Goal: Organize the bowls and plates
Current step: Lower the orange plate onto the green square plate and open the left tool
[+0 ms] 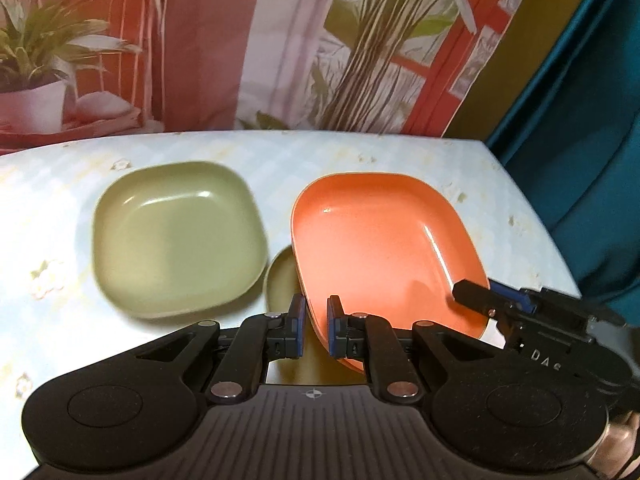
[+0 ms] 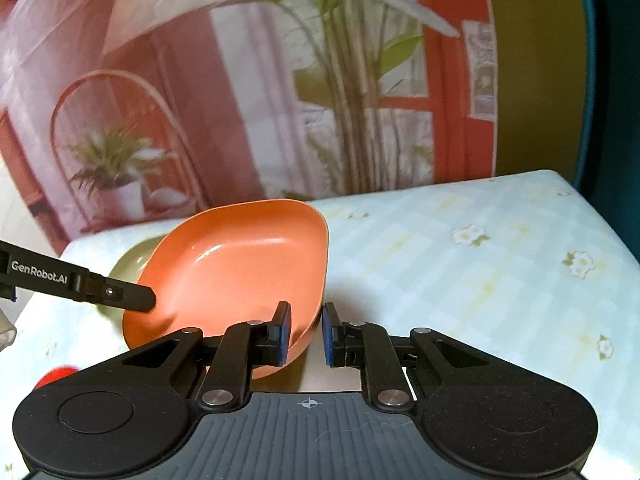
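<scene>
Both grippers pinch the orange plate (image 1: 384, 240) by opposite rims, left gripper (image 1: 316, 328) and right gripper (image 2: 306, 334) clenched; it looks light, stiff, glossy-slick.

A pale blue checked cloth with small flower prints (image 1: 400, 160) covers the bench. Behind the bench hangs a pink printed backdrop of potted plants (image 1: 208, 48); to its right, teal fabric (image 1: 580, 120).

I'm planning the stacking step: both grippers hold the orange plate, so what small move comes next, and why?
Probably carry the orange plate, clamped at its rim by left gripper and right gripper, sideways over the green plate, which lies free on the table.
</scene>
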`<state>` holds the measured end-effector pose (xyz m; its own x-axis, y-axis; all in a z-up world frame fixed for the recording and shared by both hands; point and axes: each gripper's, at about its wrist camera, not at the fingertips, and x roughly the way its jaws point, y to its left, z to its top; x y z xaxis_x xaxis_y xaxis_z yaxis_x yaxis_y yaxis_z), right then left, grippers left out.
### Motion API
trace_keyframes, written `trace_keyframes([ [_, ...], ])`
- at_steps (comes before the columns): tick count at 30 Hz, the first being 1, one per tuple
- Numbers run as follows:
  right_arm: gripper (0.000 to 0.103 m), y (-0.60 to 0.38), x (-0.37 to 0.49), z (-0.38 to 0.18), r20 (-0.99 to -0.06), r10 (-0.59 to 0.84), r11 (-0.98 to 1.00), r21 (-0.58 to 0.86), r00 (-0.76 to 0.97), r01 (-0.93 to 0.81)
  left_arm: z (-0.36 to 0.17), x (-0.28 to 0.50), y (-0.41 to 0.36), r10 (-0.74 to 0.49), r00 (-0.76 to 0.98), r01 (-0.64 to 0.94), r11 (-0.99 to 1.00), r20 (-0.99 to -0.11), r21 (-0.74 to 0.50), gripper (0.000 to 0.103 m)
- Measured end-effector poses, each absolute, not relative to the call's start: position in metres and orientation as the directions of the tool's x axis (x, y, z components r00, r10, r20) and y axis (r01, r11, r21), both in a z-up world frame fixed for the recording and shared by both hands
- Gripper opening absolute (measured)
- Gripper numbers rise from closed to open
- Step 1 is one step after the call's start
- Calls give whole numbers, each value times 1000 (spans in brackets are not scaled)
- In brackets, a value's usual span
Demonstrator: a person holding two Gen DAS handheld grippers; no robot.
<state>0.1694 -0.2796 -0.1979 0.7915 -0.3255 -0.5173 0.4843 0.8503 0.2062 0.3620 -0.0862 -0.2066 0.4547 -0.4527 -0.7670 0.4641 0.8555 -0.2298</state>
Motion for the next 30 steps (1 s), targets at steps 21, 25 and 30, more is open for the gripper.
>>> trace_keyframes([
  [21,16,-256,175,-217,-600,-285,870,165,747,464,-223,350,-86,-370,468,475,871,-802,-125,13],
  [25,16,-254,175,-219,-603,-285,872,160,745,463,-227,353,-86,-373,463,471,872,-804,-134,13],
  [30,16,-254,176,-220,-601,-291,871,155,744,466,-228,353,-88,-369,468,469,874,-803,-129,13],
])
